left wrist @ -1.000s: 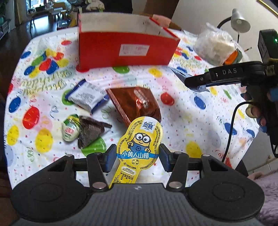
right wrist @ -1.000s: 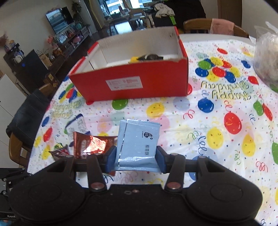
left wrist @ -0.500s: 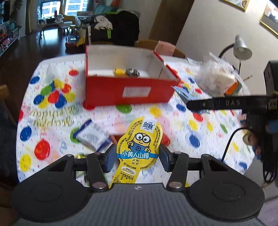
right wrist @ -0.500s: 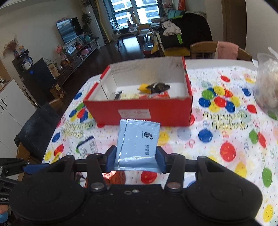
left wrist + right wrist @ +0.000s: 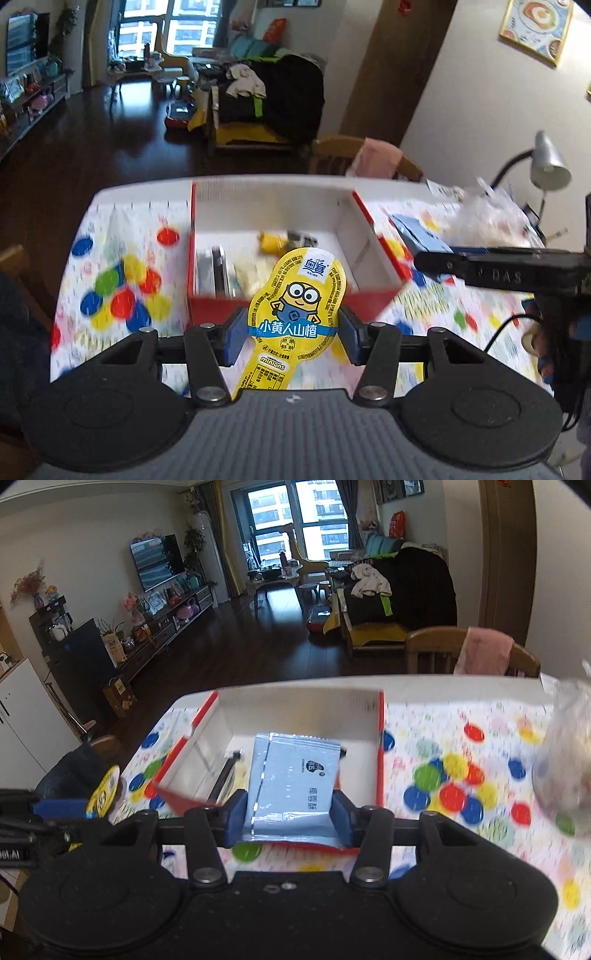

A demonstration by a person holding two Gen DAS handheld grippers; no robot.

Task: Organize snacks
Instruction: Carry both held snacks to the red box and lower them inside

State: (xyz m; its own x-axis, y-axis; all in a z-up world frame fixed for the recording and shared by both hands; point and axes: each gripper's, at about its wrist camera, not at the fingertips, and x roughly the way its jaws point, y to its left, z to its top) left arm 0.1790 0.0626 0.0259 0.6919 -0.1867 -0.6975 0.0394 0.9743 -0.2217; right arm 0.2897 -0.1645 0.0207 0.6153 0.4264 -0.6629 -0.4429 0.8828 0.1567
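My left gripper [image 5: 291, 334] is shut on a yellow Minions snack pack [image 5: 295, 299] and holds it just in front of the red box [image 5: 273, 221], above its near wall. The box is white inside and holds several snacks [image 5: 271, 242]. My right gripper [image 5: 290, 814] is shut on a light blue snack packet [image 5: 295, 779], held over the same red box [image 5: 299, 705] near its front wall. The right gripper also shows at the right in the left wrist view [image 5: 491, 266]. The left gripper's pad and yellow pack show at the left in the right wrist view [image 5: 103, 795].
The table wears a white cloth with coloured balloons [image 5: 122, 295]. A clear plastic bag [image 5: 491, 221] and a desk lamp [image 5: 546, 166] stand at the right. A wooden chair with a pink cloth [image 5: 480, 653] stands behind the table.
Both grippers have risen and moved forward toward the red box with their snacks. The loose snacks on the cloth have dropped out of view.
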